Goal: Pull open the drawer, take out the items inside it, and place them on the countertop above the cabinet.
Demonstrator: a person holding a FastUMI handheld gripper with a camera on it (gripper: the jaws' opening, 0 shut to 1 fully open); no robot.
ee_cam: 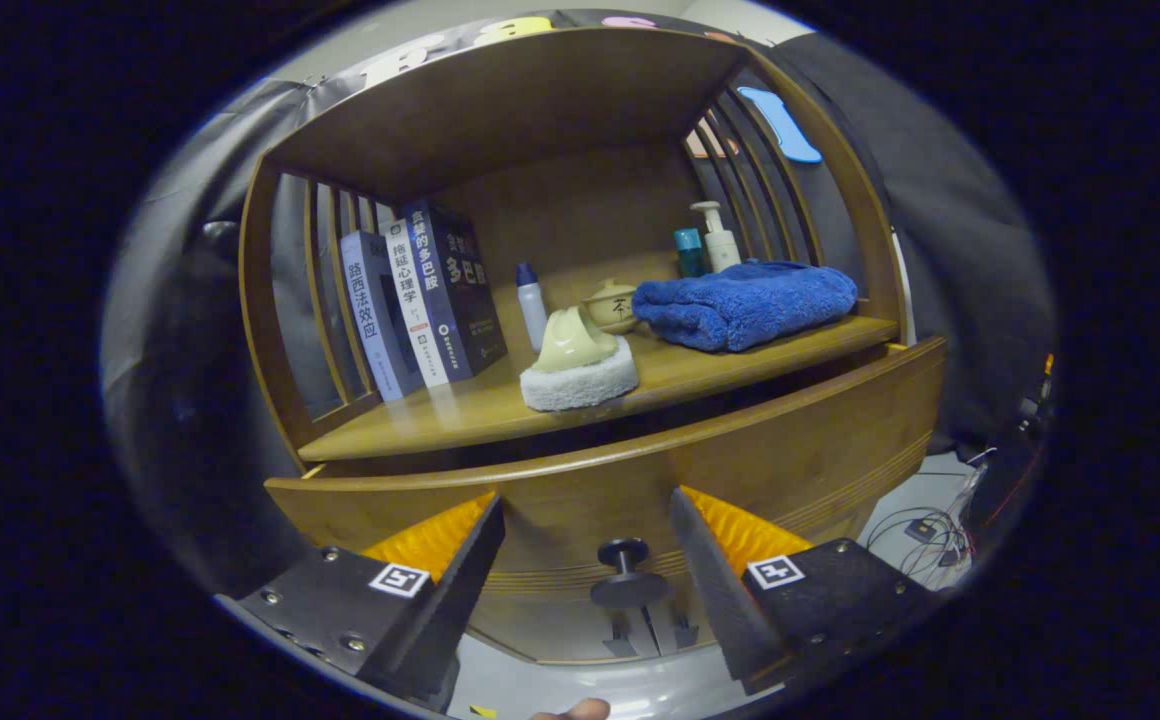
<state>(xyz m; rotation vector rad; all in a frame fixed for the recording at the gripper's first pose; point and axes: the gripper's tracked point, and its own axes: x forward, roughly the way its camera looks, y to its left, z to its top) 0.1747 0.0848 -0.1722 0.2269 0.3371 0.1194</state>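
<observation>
The wooden cabinet's drawer [800, 440] stands pulled out a little, with a dark gap between its curved front and the countertop [460, 410] above. What lies inside the drawer is hidden. Its dark round knob [624, 572] sits low on the front, between my two fingers and apart from both. My gripper [585, 500] is open, its fingertips close to the drawer front on either side of the knob, with nothing held.
On the countertop stand three books [420, 300], a small white bottle [532, 305], a cream brush on a fluffy white pad [580, 365], a lidded pot [612, 305], a folded blue towel [745, 305] and two bottles [705, 240]. Cables [925, 530] lie on the floor to the right.
</observation>
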